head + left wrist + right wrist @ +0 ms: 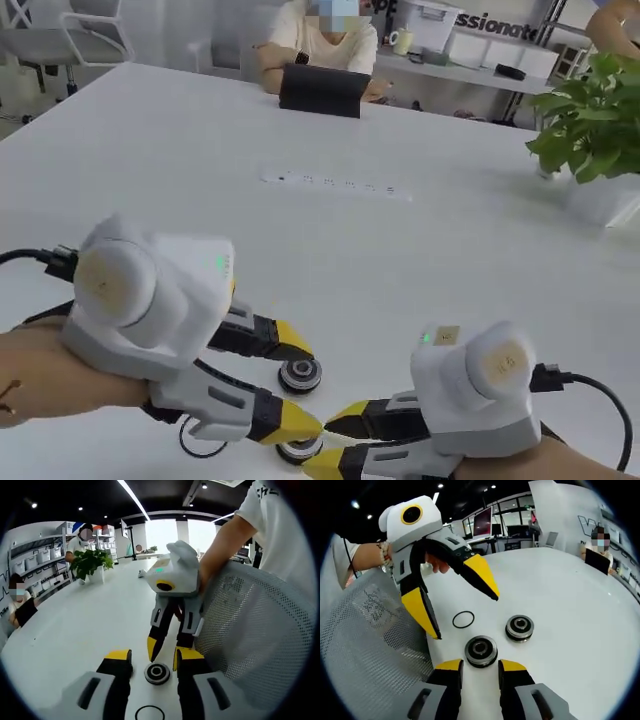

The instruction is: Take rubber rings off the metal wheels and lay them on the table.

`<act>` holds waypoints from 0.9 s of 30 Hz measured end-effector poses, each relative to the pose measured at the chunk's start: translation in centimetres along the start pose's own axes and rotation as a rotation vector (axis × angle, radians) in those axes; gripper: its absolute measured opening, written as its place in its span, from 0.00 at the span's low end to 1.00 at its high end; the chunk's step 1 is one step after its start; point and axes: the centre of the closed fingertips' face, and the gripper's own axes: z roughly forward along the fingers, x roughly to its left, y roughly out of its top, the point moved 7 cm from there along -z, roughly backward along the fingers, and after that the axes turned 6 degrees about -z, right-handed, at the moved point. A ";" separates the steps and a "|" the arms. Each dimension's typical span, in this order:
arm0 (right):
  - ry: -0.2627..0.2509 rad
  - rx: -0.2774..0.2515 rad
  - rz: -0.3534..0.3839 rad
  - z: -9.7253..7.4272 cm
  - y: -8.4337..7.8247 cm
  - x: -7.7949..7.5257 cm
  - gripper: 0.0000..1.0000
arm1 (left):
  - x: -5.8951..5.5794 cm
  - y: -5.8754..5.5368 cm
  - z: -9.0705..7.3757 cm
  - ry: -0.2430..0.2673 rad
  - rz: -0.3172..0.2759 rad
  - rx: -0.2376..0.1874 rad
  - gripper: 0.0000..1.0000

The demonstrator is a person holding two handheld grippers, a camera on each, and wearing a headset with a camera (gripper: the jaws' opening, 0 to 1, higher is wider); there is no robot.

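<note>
The nearer metal wheel (481,651) was spotted lying flat on the bench (570,630) dead ahead of the right claw (481,663), jaws spread apart, while the left claw (466,617), also held open, was parked just beyond that wheel.

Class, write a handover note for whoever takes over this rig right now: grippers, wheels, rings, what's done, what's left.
Left gripper: open, one metal wheel on the table between its jaws, untouched.
Right gripper: open, second wheel just ahead of its tips.
Done: one rubber ring lies loose on the table.
Left: strip any rings still on the wheels; I cannot tell which wheel is bare.
</note>
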 end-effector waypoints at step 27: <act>0.001 0.011 -0.019 0.2 0.0 0.0 0.20 | -0.2 -4.0 2.0 0.021 -0.055 0.048 0.10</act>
